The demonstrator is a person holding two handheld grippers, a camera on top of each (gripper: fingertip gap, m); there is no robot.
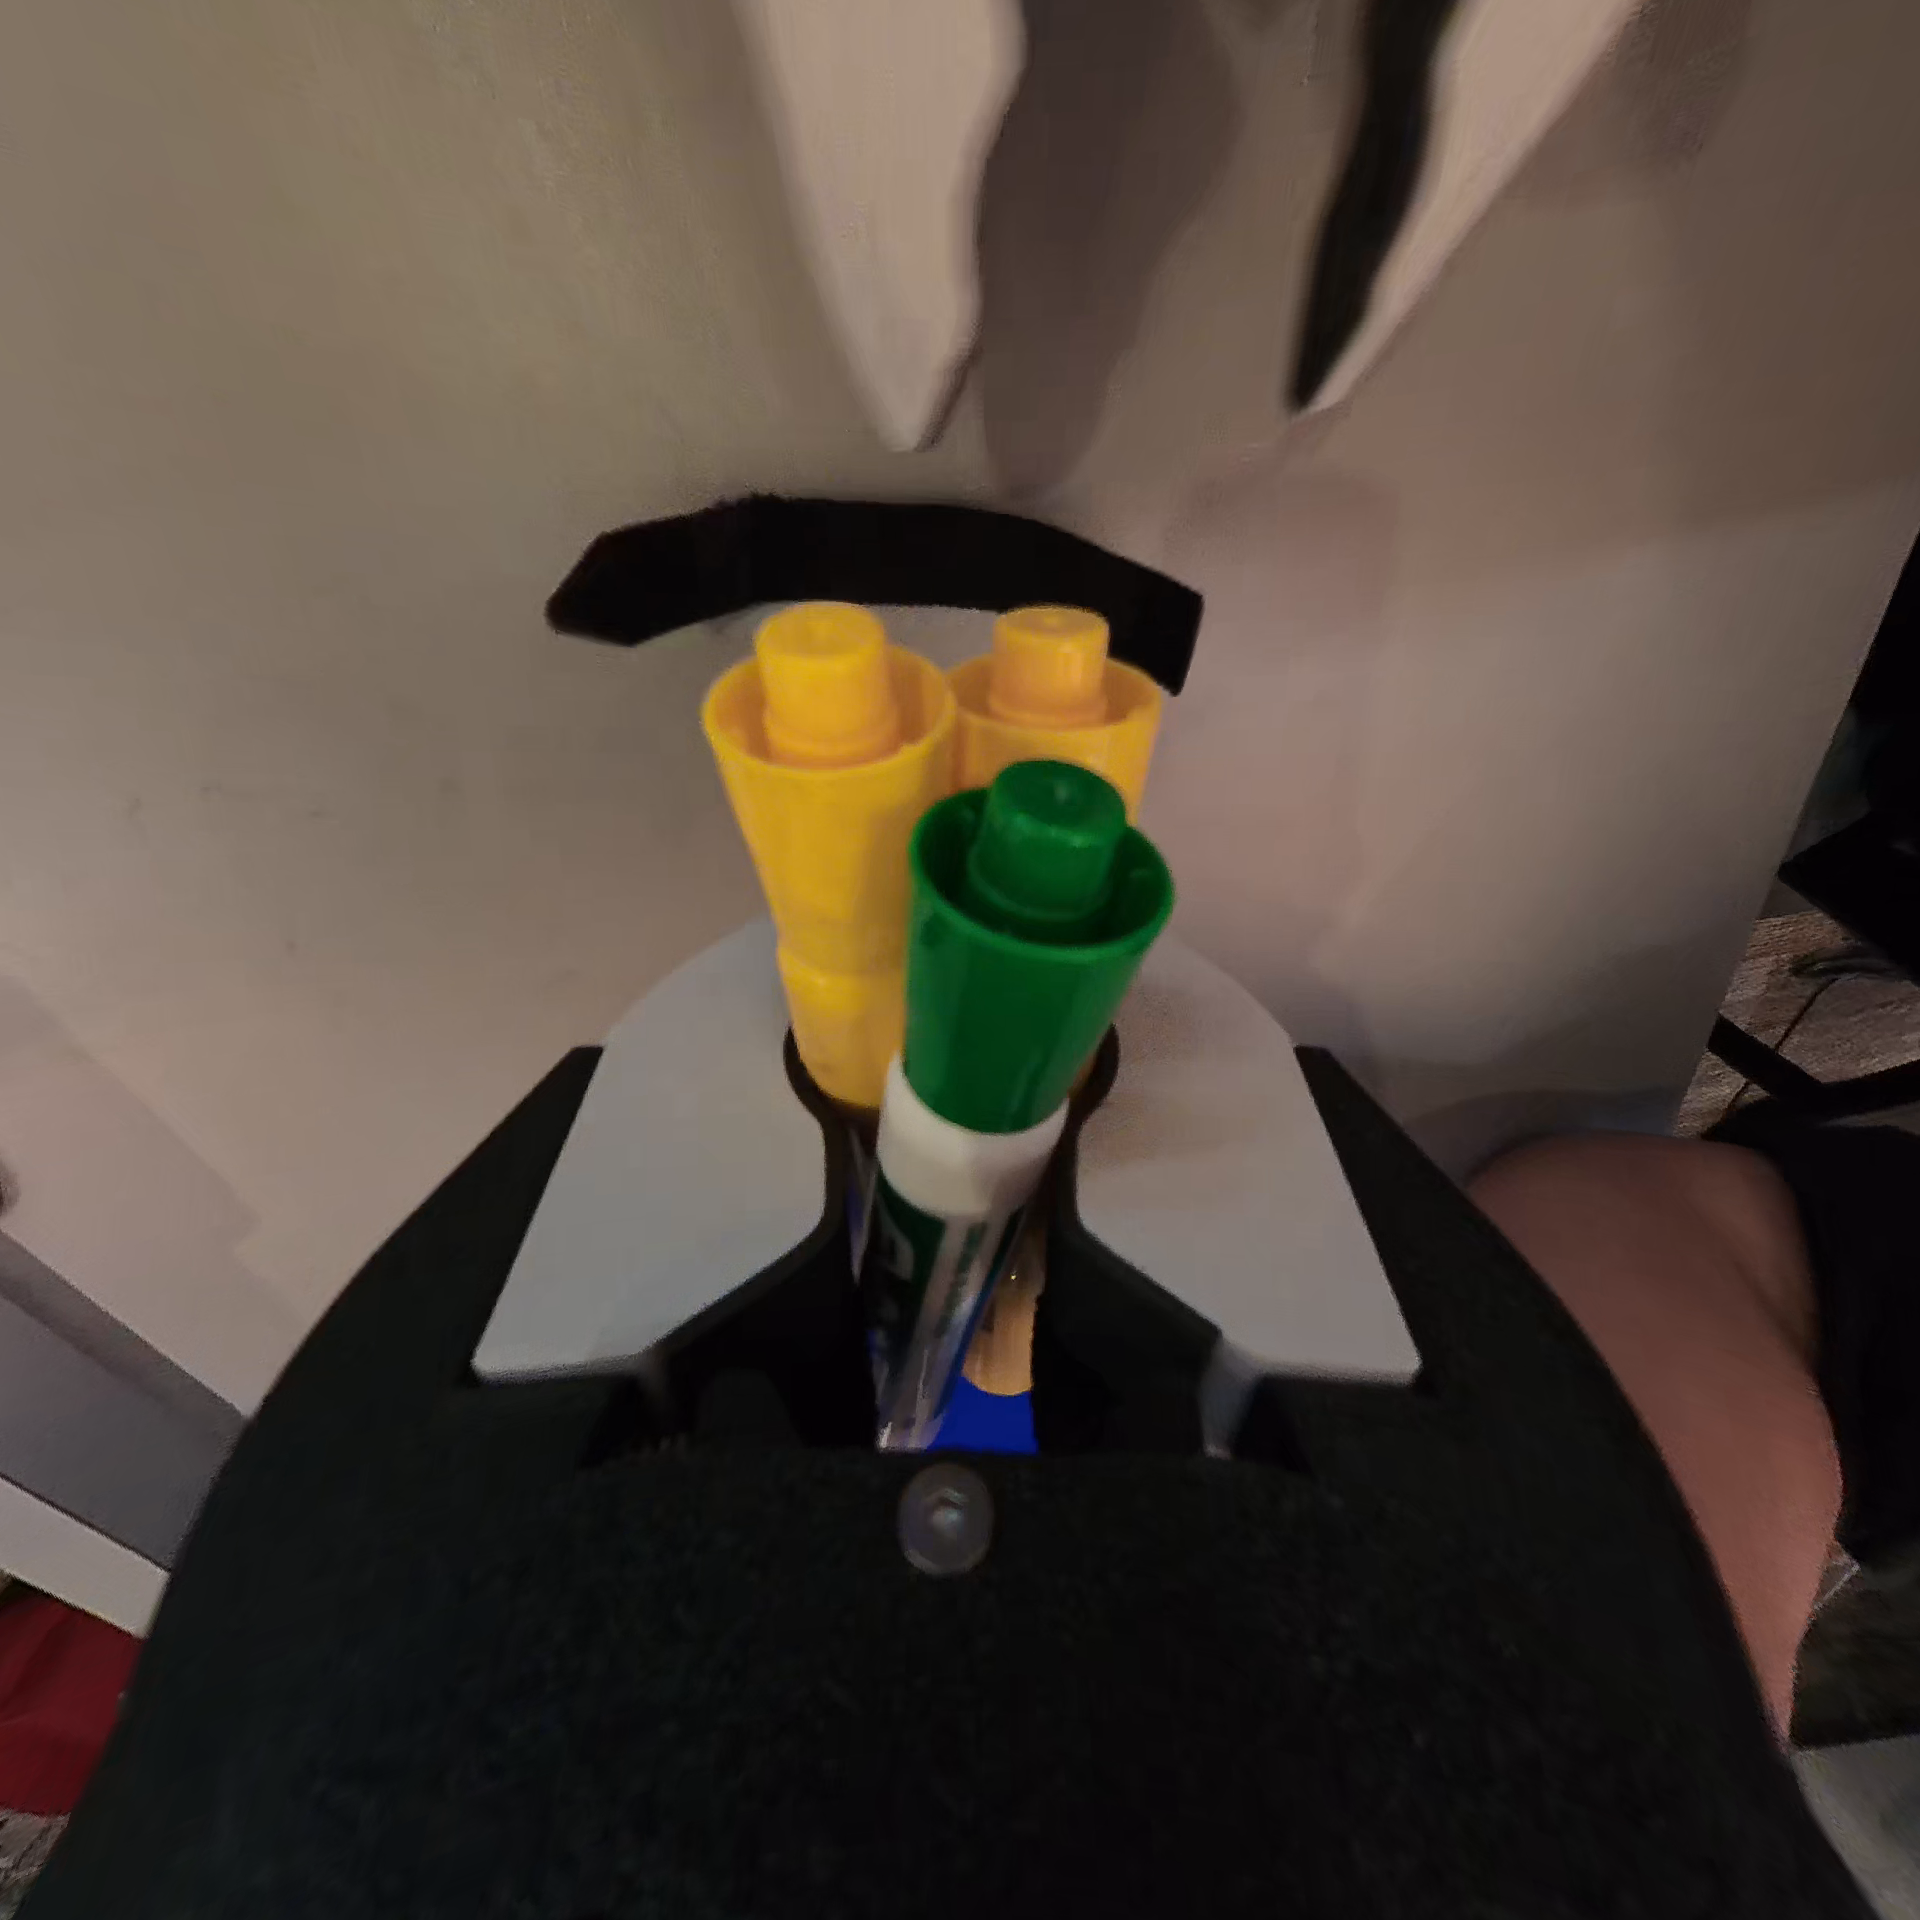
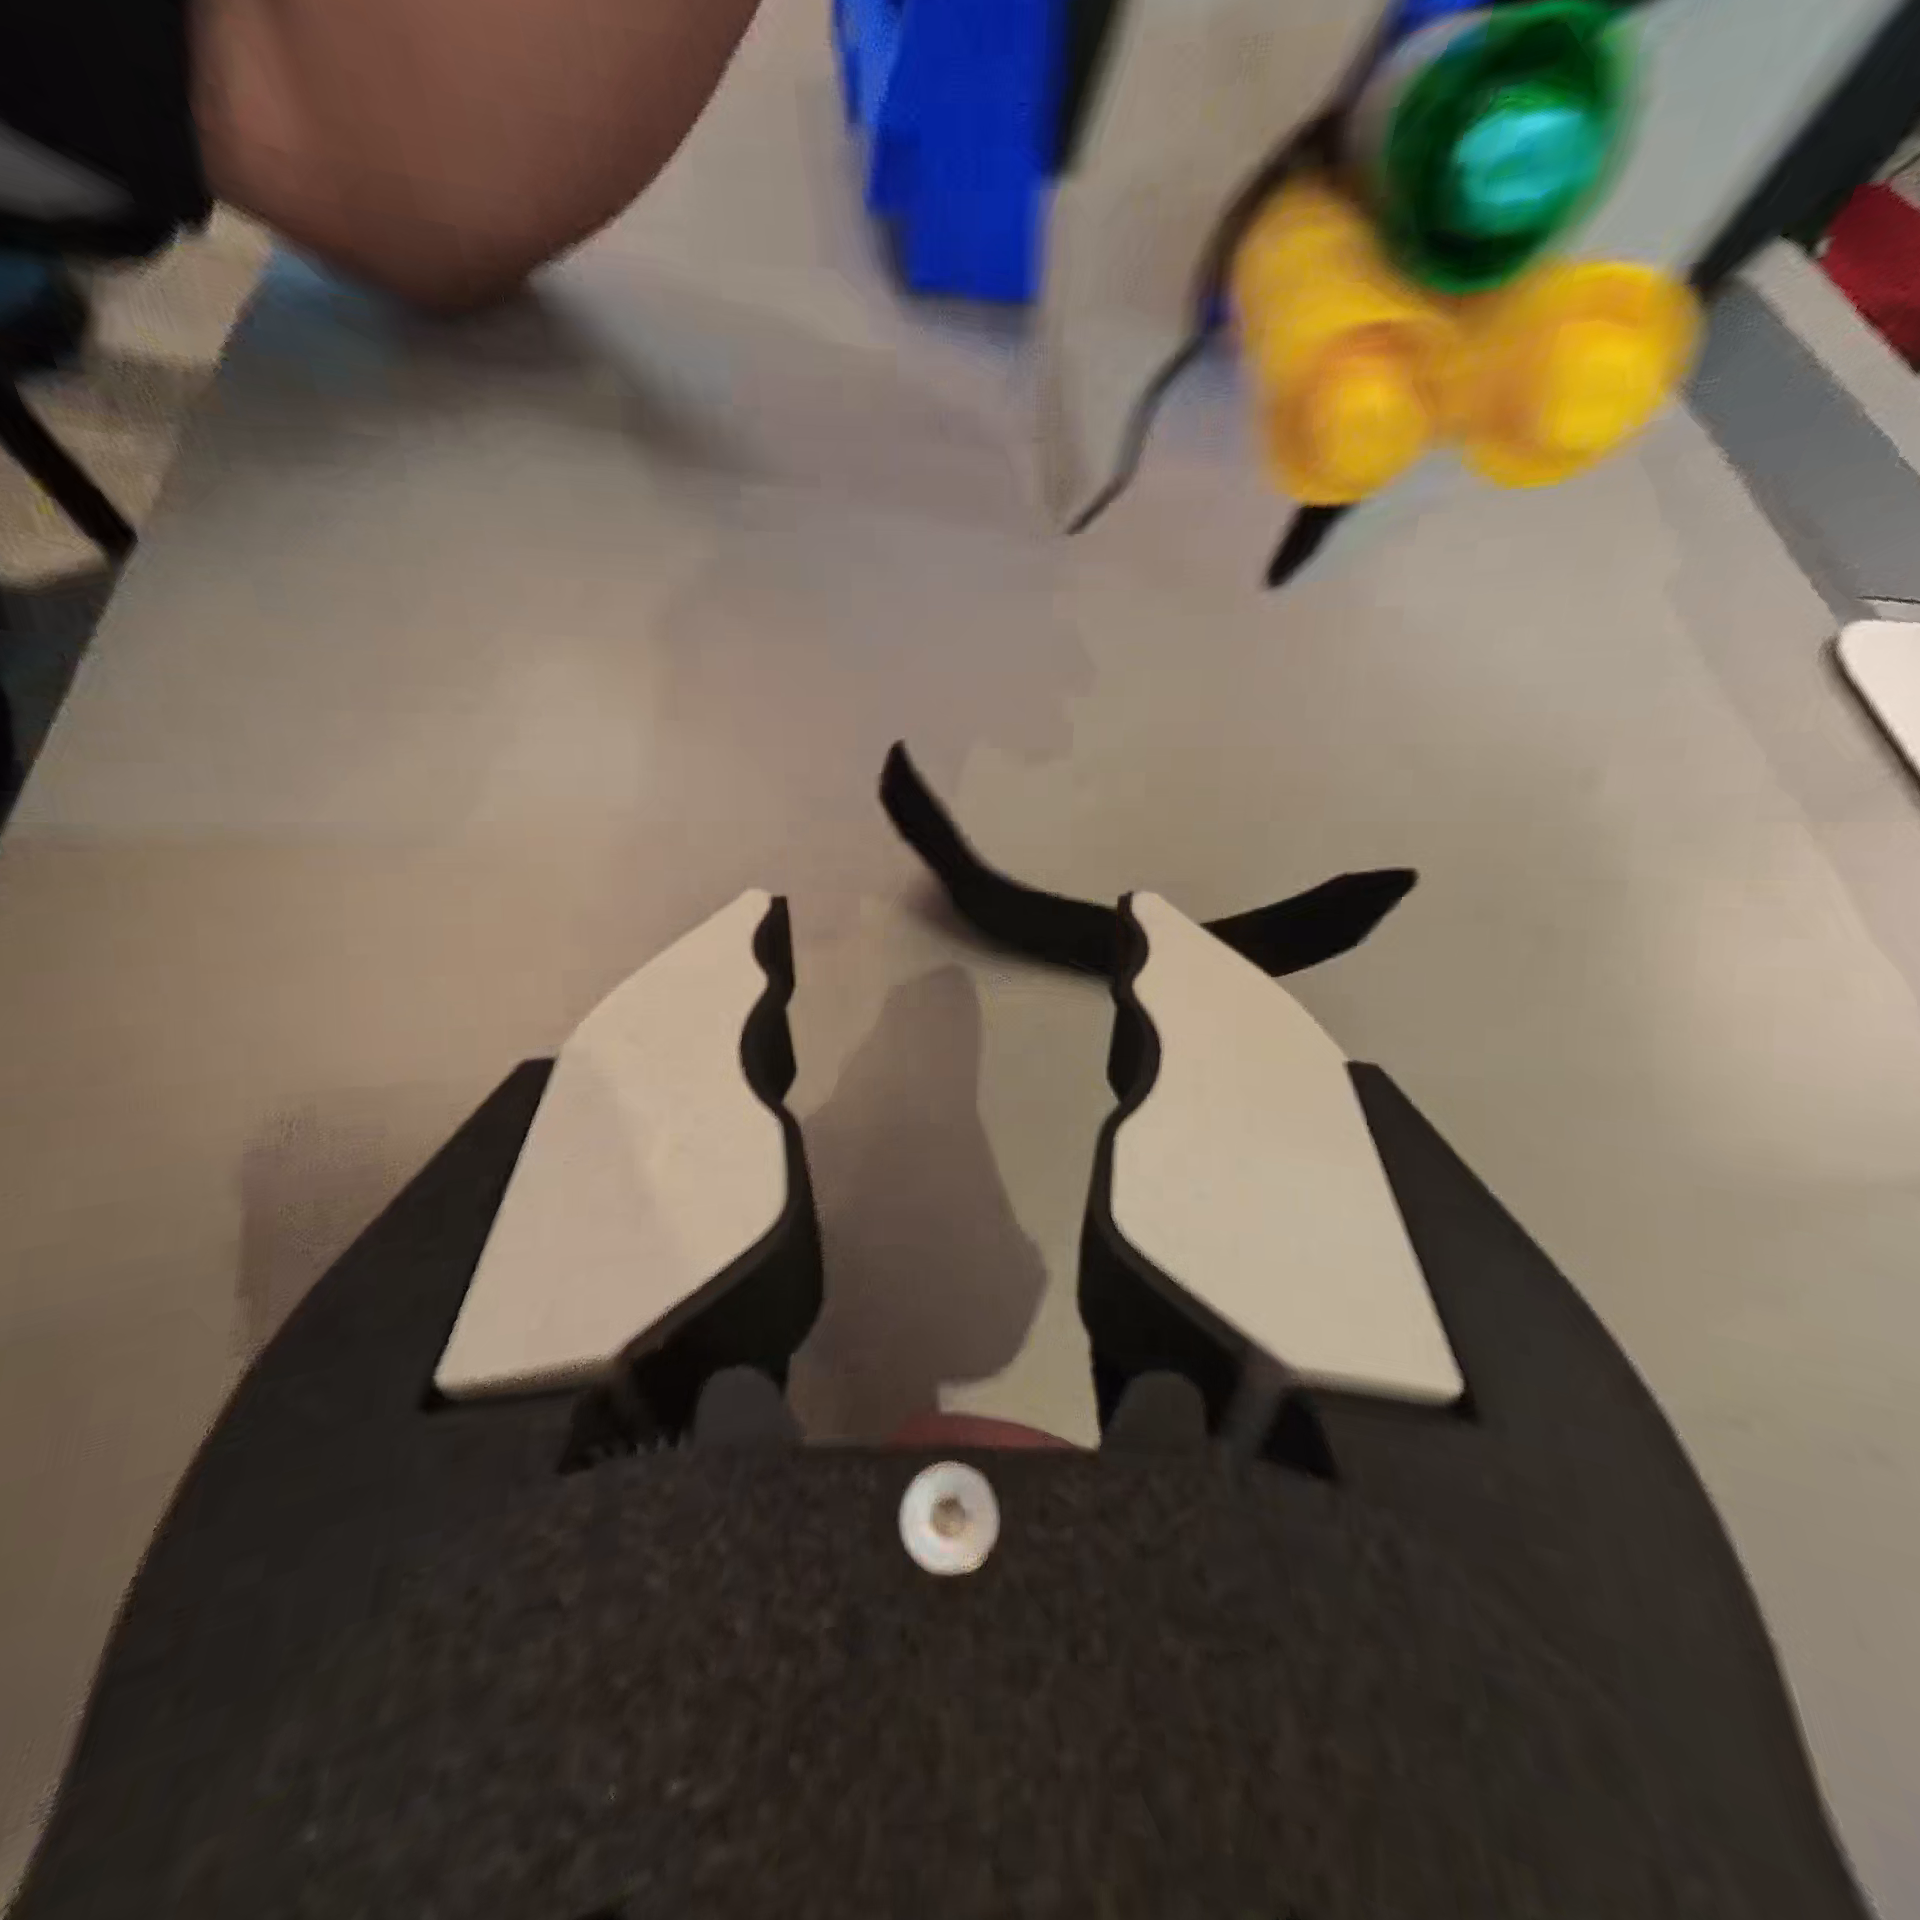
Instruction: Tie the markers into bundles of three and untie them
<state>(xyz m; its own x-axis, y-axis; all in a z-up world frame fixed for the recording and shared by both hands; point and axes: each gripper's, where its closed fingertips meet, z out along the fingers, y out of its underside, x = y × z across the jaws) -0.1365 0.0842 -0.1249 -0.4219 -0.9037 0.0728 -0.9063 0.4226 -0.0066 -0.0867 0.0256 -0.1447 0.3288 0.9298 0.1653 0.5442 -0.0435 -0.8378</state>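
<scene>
Three markers sat clamped in the left gripper (image 1: 951,1070): two yellow-capped markers (image 1: 831,831) side by side and one green-capped marker (image 1: 1029,966) in front of them, all three caps pointing away from the camera. The jaws pressed in on the barrels just below the caps. A black strap (image 1: 873,566) lay flat on the pale table (image 1: 312,520) just beyond the yellow caps, loose and not wrapped round anything. Farther off, the right gripper (image 1: 1112,416) hung blurred over the table, its fingers apart.

From the right wrist view, the right gripper (image 2: 951,925) stood wide with nothing between its fingers, its tips just above the table (image 2: 416,727). The black strap (image 2: 1039,914) lay curved on the table, passing behind the right-hand fingertip; whether it touched that fingertip was hard to tell through the blur. The bundle of markers (image 2: 1455,270) showed cap-first at upper right, with a blue bin (image 2: 956,156) behind.
</scene>
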